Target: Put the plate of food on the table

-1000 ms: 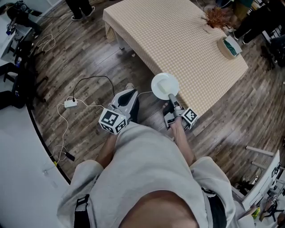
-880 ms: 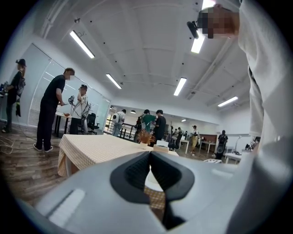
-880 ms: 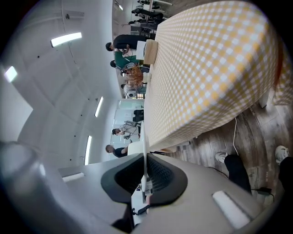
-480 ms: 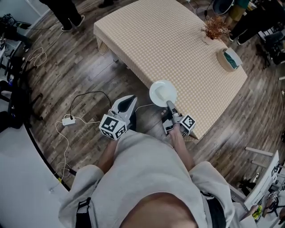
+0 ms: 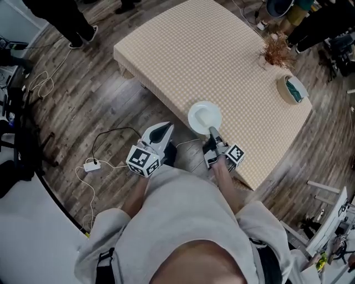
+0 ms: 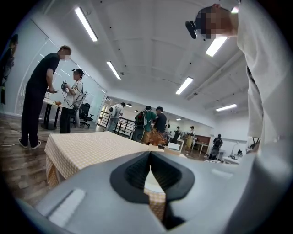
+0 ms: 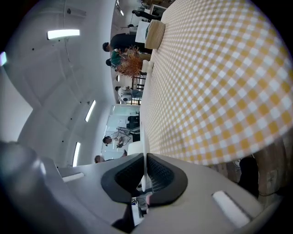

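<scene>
A white plate (image 5: 204, 117) hangs level over the near edge of the table (image 5: 222, 61), which has a beige checked cloth. My right gripper (image 5: 212, 133) is shut on the plate's near rim. In the right gripper view the plate (image 7: 143, 146) shows edge-on between the pads, with the checked table (image 7: 219, 77) just ahead. What lies on the plate is pale and hard to make out. My left gripper (image 5: 161, 131) hangs over the floor left of the plate, jaws shut and empty. In the left gripper view the gripper (image 6: 150, 155) points at the table (image 6: 87, 148).
A vase of dried plants (image 5: 273, 52) and a round basket (image 5: 292, 89) stand at the table's far right. A cable and white adapter (image 5: 90, 165) lie on the wooden floor at left. People stand beyond the table (image 5: 61, 16). Racks crowd the left edge.
The table has drawn nearer as I step forward. The plate, which hung partly over the floor, now sits over the table's near edge. Both grippers keep their grip state.
</scene>
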`<state>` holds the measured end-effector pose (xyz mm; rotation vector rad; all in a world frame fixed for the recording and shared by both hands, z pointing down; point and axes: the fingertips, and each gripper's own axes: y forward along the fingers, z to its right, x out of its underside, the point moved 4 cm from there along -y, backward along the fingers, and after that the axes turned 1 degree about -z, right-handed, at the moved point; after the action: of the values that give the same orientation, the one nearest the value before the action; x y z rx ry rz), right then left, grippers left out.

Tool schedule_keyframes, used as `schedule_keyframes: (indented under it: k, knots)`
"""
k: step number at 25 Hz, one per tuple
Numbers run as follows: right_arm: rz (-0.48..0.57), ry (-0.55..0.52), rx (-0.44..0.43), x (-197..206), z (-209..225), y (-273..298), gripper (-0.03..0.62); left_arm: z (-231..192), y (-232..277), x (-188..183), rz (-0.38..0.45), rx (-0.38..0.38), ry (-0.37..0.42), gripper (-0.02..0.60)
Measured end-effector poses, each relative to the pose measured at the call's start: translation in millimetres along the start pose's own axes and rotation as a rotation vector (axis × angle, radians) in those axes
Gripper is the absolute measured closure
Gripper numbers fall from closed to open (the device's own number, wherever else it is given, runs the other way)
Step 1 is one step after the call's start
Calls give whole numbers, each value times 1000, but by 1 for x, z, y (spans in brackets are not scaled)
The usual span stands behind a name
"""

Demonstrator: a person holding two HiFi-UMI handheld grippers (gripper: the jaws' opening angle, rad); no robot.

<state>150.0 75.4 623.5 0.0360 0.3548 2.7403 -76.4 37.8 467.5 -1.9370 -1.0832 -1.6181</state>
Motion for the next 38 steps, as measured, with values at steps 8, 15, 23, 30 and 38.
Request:
schedule_keyframes:
  k: [8,15,23,30,38]
  knots:
    - [8,-36,49,2,-30,85,580,-82,26,-31,0,23,19,572]
    - [38,-33,6,1,-53,143,579,-140,36,-52,8,43,23,572]
    - [28,-53,-8,4,-69,169,579,-164,43,-63,16,48,28,572]
    - [13,-47,11,1,-68,176,579,-167,46,-64,20,29,25,572]
    - [-18,-40,-38,-29,-71,181,580,-153,71,-71,20,-10,23,572]
